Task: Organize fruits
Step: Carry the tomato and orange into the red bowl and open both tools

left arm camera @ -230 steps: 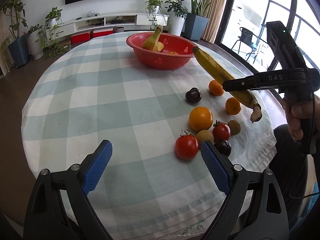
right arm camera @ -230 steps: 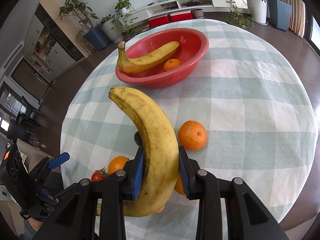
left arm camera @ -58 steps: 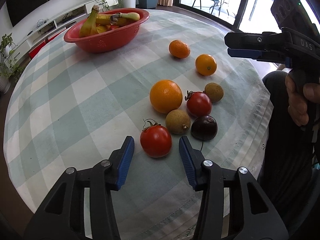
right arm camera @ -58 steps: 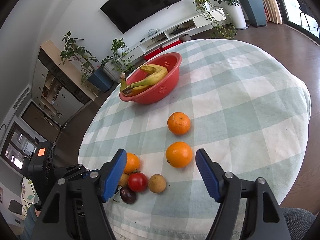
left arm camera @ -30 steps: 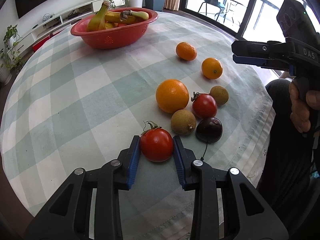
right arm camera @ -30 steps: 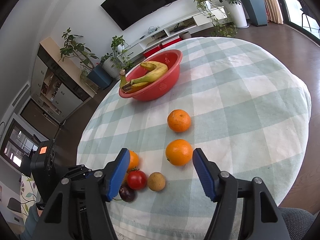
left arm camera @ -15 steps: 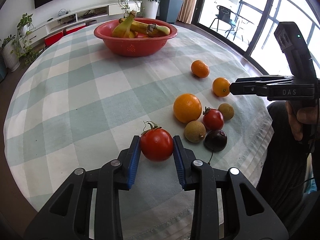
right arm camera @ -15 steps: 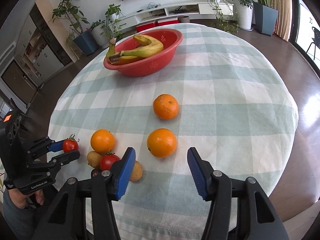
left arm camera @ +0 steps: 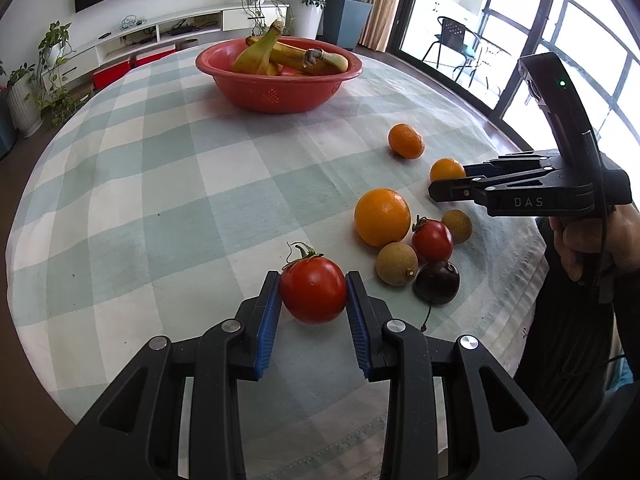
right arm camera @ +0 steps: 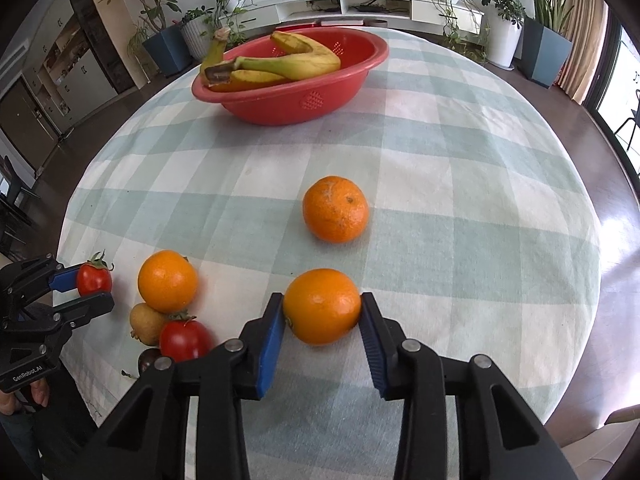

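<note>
My left gripper is shut on a red tomato and holds it just above the checked cloth; it also shows in the right wrist view. My right gripper is closed around a small orange, its pads touching both sides. A red bowl with bananas stands at the far side. A large orange, a second tomato, a tangerine, two brown fruits and a dark plum lie on the table.
The round table has a green-checked cloth whose edge drops close in front of both grippers. In the right wrist view the tangerine lies just beyond the held orange. Plants and a low TV shelf stand behind the table.
My left gripper has lifted the tomato slightly and drawn nearer the bowl. My right gripper moved forward and closed its fingers onto the small orange.
</note>
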